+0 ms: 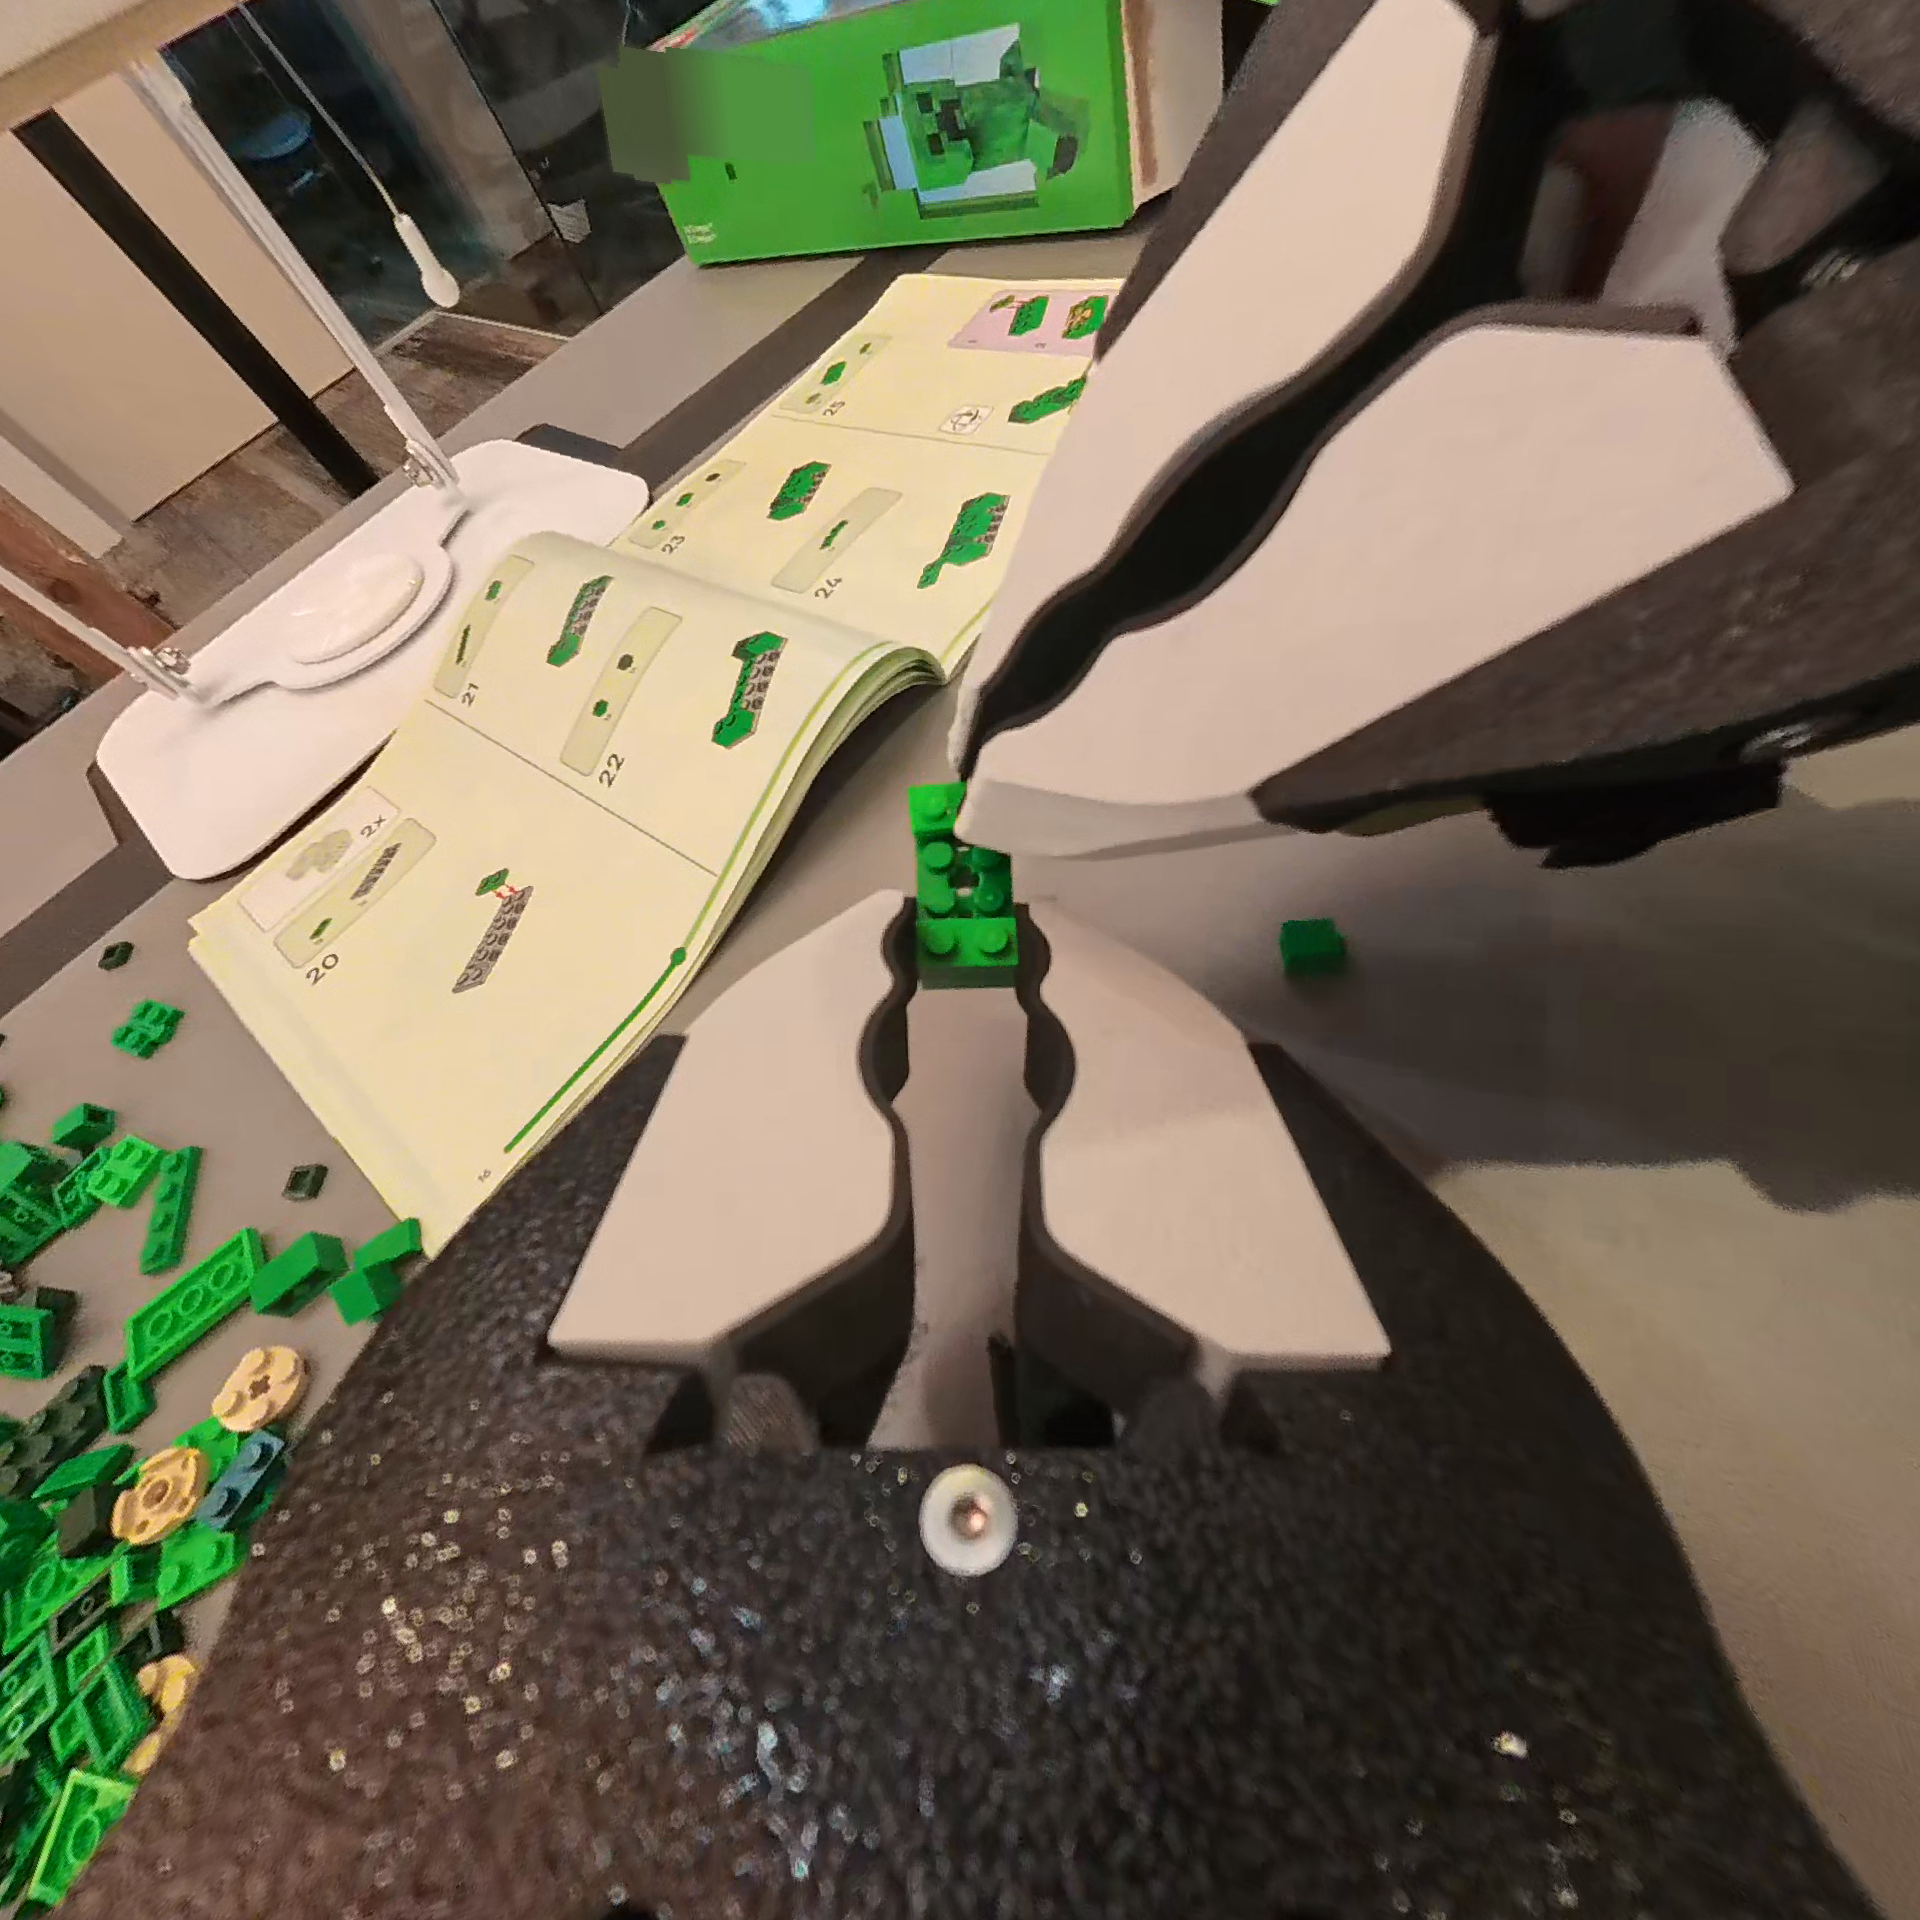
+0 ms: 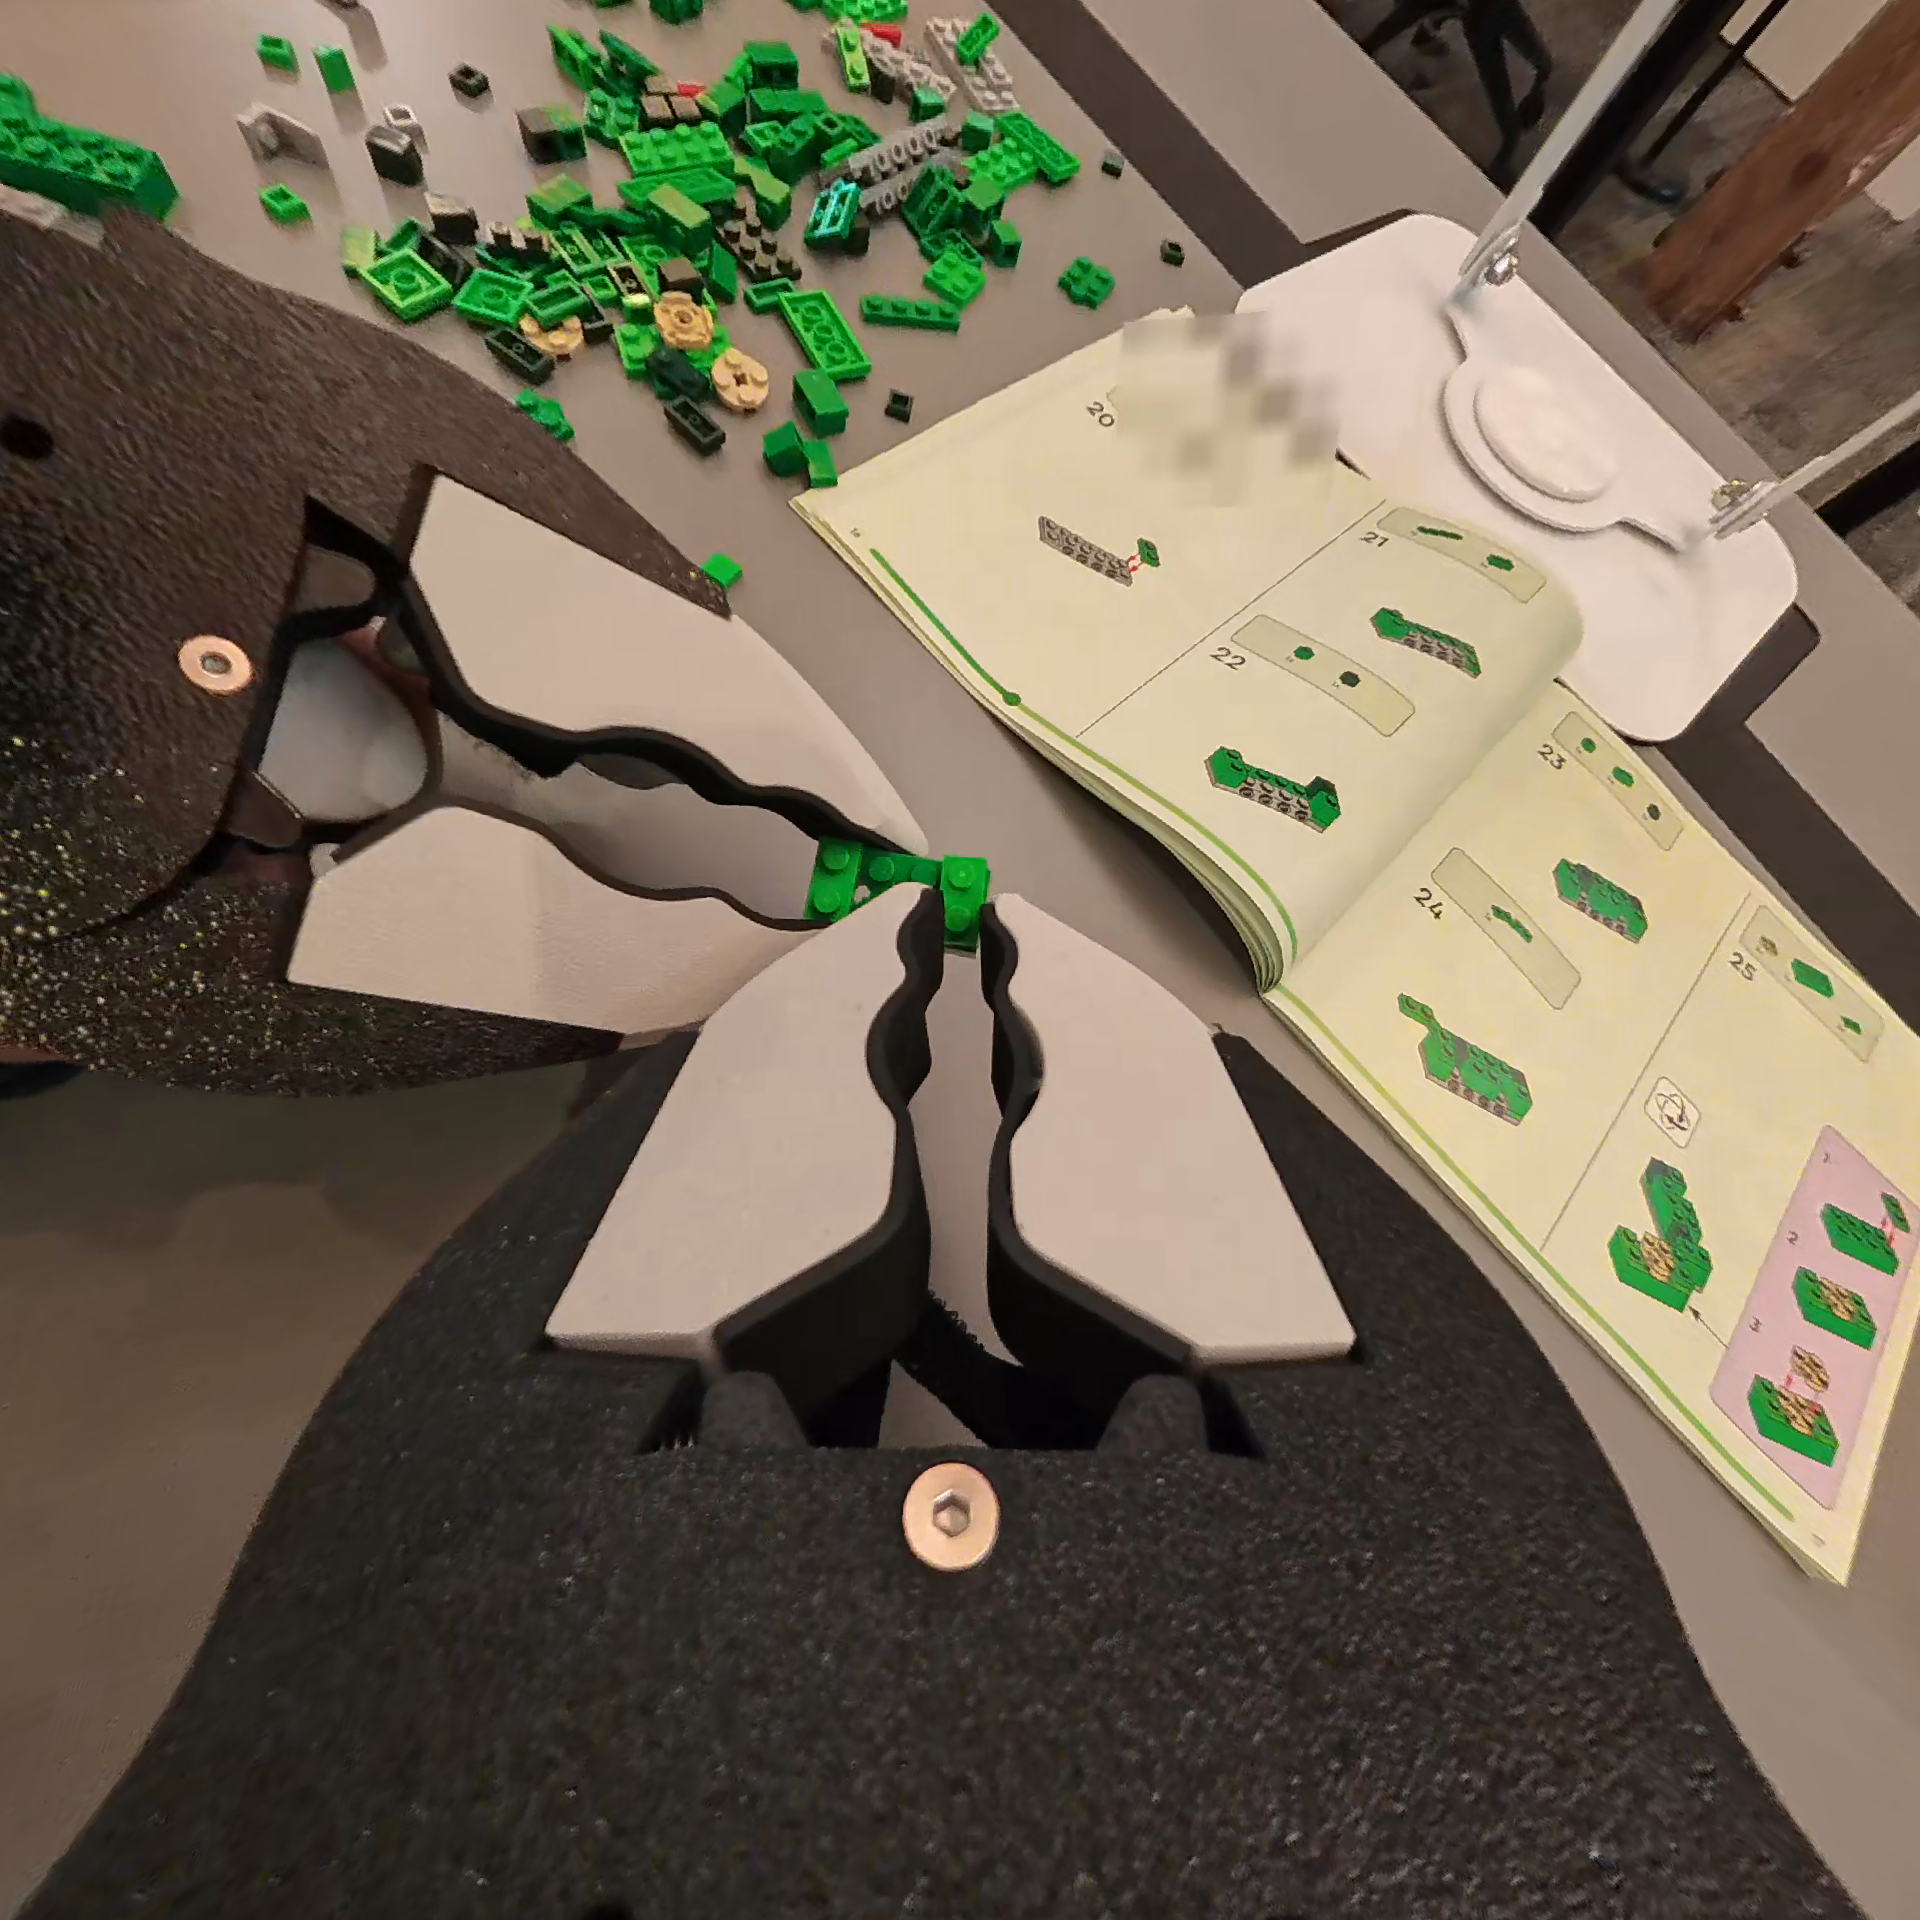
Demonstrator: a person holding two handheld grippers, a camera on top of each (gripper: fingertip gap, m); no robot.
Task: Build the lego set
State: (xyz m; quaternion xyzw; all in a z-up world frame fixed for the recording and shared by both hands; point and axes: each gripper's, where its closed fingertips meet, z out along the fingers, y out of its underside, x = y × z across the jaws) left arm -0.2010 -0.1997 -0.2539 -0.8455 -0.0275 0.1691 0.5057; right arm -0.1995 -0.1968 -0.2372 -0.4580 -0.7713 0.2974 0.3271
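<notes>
1. The small green build (image 1: 961, 914) is a few green bricks stuck together. It sits up in the air between the two claws, above the surface (image 2: 260, 1226).
2. The left claw (image 1: 966, 951) is nearly closed and pinches one end of the small green build at its tips.
3. The right claw (image 2: 961, 920) is also nearly closed. It pinches a little green brick (image 2: 964, 883) at the other end of the same build. I think this brick is being pushed on right now.
4. The two claws meet tip to tip, so the build is held from both sides.
5. Just past the tips of the right claw lies the open instruction booklet (image 2: 1351, 831). Many steps are shown on its pages.
6. One loose green brick (image 1: 1311, 948) lies on the surface just to the right of the left claw.
7. Farther off, ahead and to the left of the right claw, is a big pile of loose bricks (image 2: 727, 208), mostly green with some tan and grey ones.
8. Far ahead of the left claw stands the green set box (image 1: 883, 145). A white lamp base (image 1: 343, 634) sits beside the booklet.
9. Only a tiny part looks built. Most bricks are not used yet, so I think a lot is left to do.
</notes>
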